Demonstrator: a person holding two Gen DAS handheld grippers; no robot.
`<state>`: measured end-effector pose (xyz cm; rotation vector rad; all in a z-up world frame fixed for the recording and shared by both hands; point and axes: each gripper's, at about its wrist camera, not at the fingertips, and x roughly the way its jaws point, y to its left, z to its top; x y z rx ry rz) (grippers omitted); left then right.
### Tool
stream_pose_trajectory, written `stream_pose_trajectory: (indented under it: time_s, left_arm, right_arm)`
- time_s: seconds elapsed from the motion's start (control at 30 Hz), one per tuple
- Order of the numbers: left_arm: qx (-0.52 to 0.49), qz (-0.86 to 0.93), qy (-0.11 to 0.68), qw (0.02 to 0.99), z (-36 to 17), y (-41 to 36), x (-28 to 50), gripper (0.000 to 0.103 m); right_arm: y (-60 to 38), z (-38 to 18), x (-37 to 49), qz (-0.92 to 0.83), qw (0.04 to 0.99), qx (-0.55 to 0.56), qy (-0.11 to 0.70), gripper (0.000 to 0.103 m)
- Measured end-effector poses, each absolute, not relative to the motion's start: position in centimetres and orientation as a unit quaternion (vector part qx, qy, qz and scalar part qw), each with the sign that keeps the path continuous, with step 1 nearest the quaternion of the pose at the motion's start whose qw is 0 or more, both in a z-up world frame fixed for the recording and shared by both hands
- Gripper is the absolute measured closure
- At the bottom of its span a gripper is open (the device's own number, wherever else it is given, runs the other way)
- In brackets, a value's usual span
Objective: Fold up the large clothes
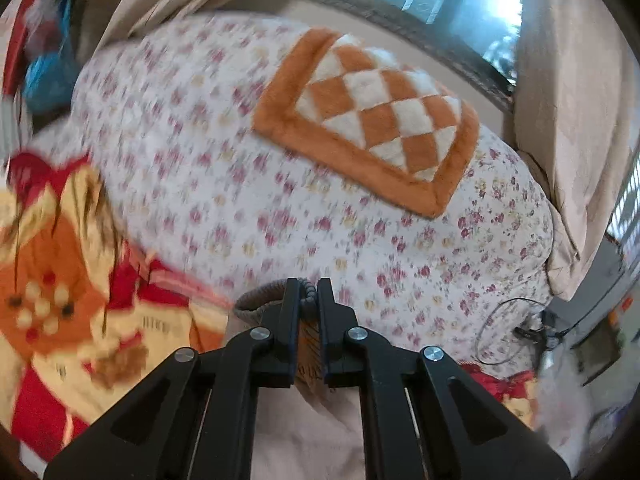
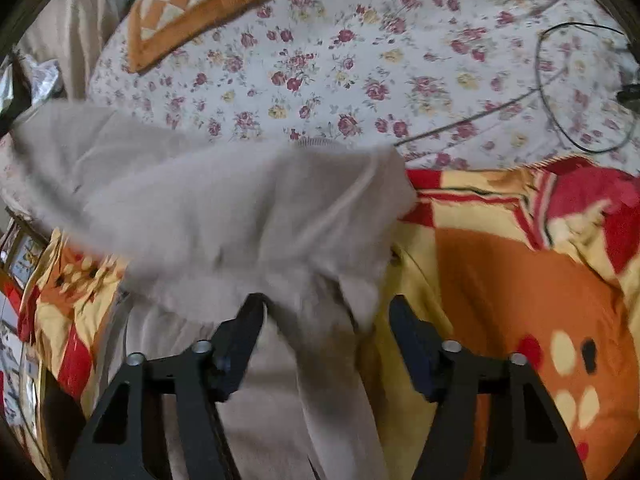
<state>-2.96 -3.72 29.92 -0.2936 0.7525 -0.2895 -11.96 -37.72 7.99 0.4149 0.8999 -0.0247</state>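
Fold underway: left hand-held gripper (image 1: 308, 296) clamped on sweater (image 2: 224, 208) ribbed edge, lifted off bed (image 2: 360, 60). Right hand-held gripper (image 2: 326, 312) agape, cloth btwn jaws, ungripped. Next, prob: pinch far edge, pull taut.

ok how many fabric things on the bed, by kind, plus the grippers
beige garment: 1
checked orange cushion: 1
floral cover: 1
red and orange blanket: 1
black cable: 1
grippers: 2, left gripper, right gripper
total: 7
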Motion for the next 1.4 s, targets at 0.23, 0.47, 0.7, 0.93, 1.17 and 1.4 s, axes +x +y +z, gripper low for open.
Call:
stream_pose_trajectory:
  time_s: [0.23,0.47,0.7,0.93,1.17,1.4]
  left_arm:
    - [-0.184,-0.054,0.508,0.84,17.6,1.6,1.8,0.095]
    - [-0.238,-0.073,0.527,0.813,8.7,4.3,5.1,0.051]
    - [-0.153,-0.174,0.501,0.834,9.3,4.0,2.6,0.018]
    - [-0.11,-0.202,0.522,0.821,5.7,4.1,-0.7,0.018]
    - [-0.145,-0.186,0.511,0.827,5.6,4.3,0.5,0.018]
    - [-0.208,-0.173,0.48,0.834,6.3,5.8,2.1,0.018]
  right_arm:
    - [-43.5,9.6,-5.6,0.0,0.846,0.35,0.402,0.042]
    - [-40.8,5.0,2.2,-0.042,0.841,0.232,0.486,0.042]
    - [-40.9,6.9,-0.6,-0.066,0.86,0.222,0.454,0.041]
    - [-35.8,9.6,-6.0,0.05,0.879,0.192,0.433,0.035]
    - [-26.1,6.5,-0.3,0.155,0.848,0.154,0.483,0.037]
    - [-22.9,2.5,10.2,0.057,0.872,0.158,0.46,0.035]
